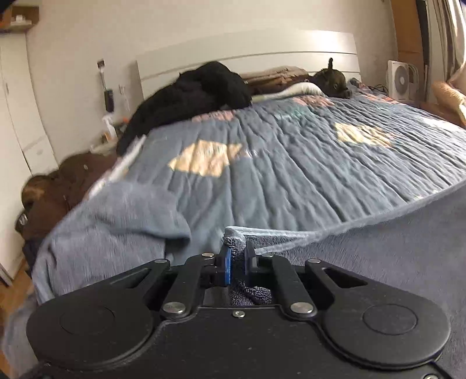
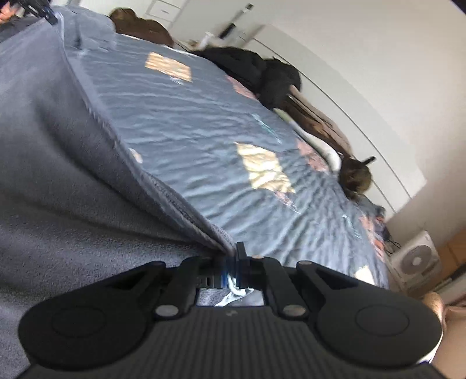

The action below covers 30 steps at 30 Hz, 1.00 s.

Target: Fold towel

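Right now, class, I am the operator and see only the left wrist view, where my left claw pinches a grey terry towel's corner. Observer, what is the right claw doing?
Observer: The right claw is shut on the grey terry towel's hemmed edge.
Operator: Anything else caught in it?
Observer: A small white fabric label lies behind its fingertips.
Operator: Is the hem slack?
Observer: No, it runs fairly straight toward the left claw.

Towel (image 1: 378,247) fuzzy terry cloth; quilt (image 1: 291,163) puckered fabric
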Tool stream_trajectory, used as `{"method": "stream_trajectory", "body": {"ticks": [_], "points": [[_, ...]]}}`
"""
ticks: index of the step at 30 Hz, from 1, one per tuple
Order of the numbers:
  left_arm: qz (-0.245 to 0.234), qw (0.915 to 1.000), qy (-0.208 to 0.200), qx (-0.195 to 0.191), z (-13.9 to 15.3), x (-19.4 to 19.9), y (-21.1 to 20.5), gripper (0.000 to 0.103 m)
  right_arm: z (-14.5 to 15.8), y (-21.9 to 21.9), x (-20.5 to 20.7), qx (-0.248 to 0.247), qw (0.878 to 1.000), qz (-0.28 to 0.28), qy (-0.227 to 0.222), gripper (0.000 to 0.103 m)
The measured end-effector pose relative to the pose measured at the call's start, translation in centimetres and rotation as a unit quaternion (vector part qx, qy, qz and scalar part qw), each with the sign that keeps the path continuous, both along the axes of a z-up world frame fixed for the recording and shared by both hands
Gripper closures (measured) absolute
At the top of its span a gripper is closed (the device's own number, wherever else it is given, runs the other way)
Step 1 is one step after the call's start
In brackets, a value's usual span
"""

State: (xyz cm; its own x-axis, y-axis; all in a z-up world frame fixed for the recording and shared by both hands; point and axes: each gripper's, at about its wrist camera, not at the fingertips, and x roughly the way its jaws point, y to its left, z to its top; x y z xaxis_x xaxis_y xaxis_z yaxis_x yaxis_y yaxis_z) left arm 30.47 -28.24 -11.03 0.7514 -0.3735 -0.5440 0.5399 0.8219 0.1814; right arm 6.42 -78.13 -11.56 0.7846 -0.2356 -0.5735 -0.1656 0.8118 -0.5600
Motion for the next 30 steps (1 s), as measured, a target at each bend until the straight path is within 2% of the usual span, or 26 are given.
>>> {"method": "stream_trajectory", "body": {"ticks": [2,4,7,10,11,13,15,16,17,18,20,23,28,30], "points": [[0.008,1.0,-0.003,0.002,-0.2,1.4,-1.1,0.095,-0.2,-0.9,1.2,0.002,1.0,-0.019,0.002,0.098],[0.011,0.9997,0.0,0.021,-1.4,2.7,-2.6,0.095,-0.8,-1.8,2.6,0.01,0.999,-0.038,0.01,0.098],[0.017,0.9987,0.006,0.048,-3.3,4.4,-4.5,0.095,-3.4,-2.4,4.9,0.011,0.997,-0.055,0.052,0.097],[0.032,0.9972,0.015,0.067,-5.2,4.8,-4.6,0.095,-6.6,-2.9,6.4,0.009,0.994,-0.084,0.068,0.094],[0.037,0.9965,0.018,0.073,-5.9,4.9,-4.6,0.091,-7.4,-3.1,6.7,0.011,0.993,-0.094,0.068,0.093],[0.047,0.995,0.024,0.085,-7.2,5.2,-4.7,0.084,-8.5,-3.6,7.1,0.014,0.99,-0.125,0.072,0.084],[0.055,0.994,0.023,0.091,-8.0,5.2,-4.4,0.058,-8.8,-4.1,6.7,0.002,0.987,-0.144,0.067,0.061],[0.058,0.9948,0.014,0.082,-7.5,4.8,-3.5,0.054,-8.5,-4.4,6.2,0.0,0.987,-0.151,0.06,0.056],[0.063,0.9955,0.012,0.069,-7.0,4.5,-2.5,0.05,-8.2,-4.7,5.7,-0.002,0.986,-0.157,0.053,0.047],[0.069,0.9959,0.016,0.056,-6.4,4.0,-1.5,0.05,-7.5,-5.2,5.2,0.004,0.985,-0.169,0.047,0.041],[0.076,0.9962,0.028,0.03,-4.9,2.4,0.7,0.049,-5.8,-6.2,4.0,0.032,0.979,-0.197,0.03,0.04],[0.075,0.9963,0.04,-0.014,-3.1,-2.0,3.4,0.03,-2.4,-4.8,0.0,0.122,0.968,-0.22,-0.023,0.04],[0.069,0.9916,0.063,-0.089,-2.4,-10.9,5.9,0.03,0.4,1.8,-8.2,0.253,0.933,-0.236,-0.099,0.034],[0.07,0.988,0.081,-0.111,-2.2,-13.7,5.8,0.03,0.2,5.2,-10.4,0.294,0.92,-0.238,-0.103,0.033]]}}
